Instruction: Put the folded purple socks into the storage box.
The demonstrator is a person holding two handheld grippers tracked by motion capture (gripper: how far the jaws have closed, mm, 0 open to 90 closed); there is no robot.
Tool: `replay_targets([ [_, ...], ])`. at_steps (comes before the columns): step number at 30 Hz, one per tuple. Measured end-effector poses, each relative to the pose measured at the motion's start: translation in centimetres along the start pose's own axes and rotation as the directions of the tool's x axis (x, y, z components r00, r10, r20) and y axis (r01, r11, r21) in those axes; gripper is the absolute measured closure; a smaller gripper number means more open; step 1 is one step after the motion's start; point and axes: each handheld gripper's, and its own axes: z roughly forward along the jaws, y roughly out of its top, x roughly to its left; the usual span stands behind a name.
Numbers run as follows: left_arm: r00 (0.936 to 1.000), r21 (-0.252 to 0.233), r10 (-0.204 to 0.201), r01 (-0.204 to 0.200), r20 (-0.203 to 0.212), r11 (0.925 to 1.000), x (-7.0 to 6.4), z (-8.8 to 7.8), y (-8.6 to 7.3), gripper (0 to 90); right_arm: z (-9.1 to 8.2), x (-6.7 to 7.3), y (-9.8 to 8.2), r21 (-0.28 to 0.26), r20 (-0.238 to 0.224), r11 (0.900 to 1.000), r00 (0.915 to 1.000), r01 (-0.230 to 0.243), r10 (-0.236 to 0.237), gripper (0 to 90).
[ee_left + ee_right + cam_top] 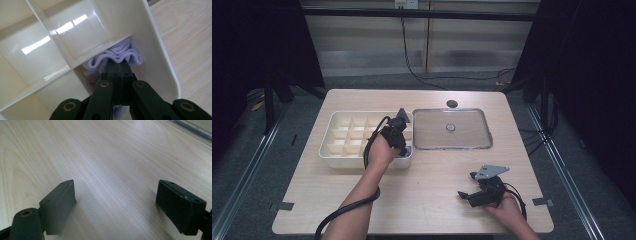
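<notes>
left gripper [119, 68] is down inside the white divided organizer box [328, 142], in the corner cell nearest the person on the box's right end; jaws pressed together, pinching a folded white cloth [117, 53], likely a sock or similar, with the rippled folded edge bunched just ahead of the tips; cloth sits against the outer wall and a divider, so probably being tucked into or pulled from that cell, can't tell which; gripper angled steeply down, which suits reaching past the dividers; other cells in the left gripper view look bare and glossy; right gripper [116, 202] is held low over the bare wooden table [422, 195] near the front right, well apart from the box, jaws spread wide with nothing between them, seems just parked out of the way; a clear lid or flat tray [452, 129] with a small round knob lies just beside the box on the right, probably the box cover set aside so the cells stay open
</notes>
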Motion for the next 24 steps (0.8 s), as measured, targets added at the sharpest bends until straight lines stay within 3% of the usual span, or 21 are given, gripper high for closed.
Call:
replay_targets([
  [10,0.9998,-0.01,-0.014,0.014,0.012,0.9999,0.3,0.1,-0.2,90.0,0.0,0.0,0.0,0.0,0.0,1.0,1.0,0.0,0.0,15.5],
  [13,0.9998,-0.021,-0.012,0.012,0.014,0.9997,0.1,-0.2,-0.2,85.6,0.0,0.0,0.0,0.0,0.0,1.0,1.0,0.0,0.0,15.5],
  [24,0.9999,-0.079,-0.002,0.003,0.013,0.9969,-0.4,-3.3,-0.4,76.8,0.0,0.0,0.0,-0.001,0.0,1.0,1.0,-0.003,0.003,15.5],
])
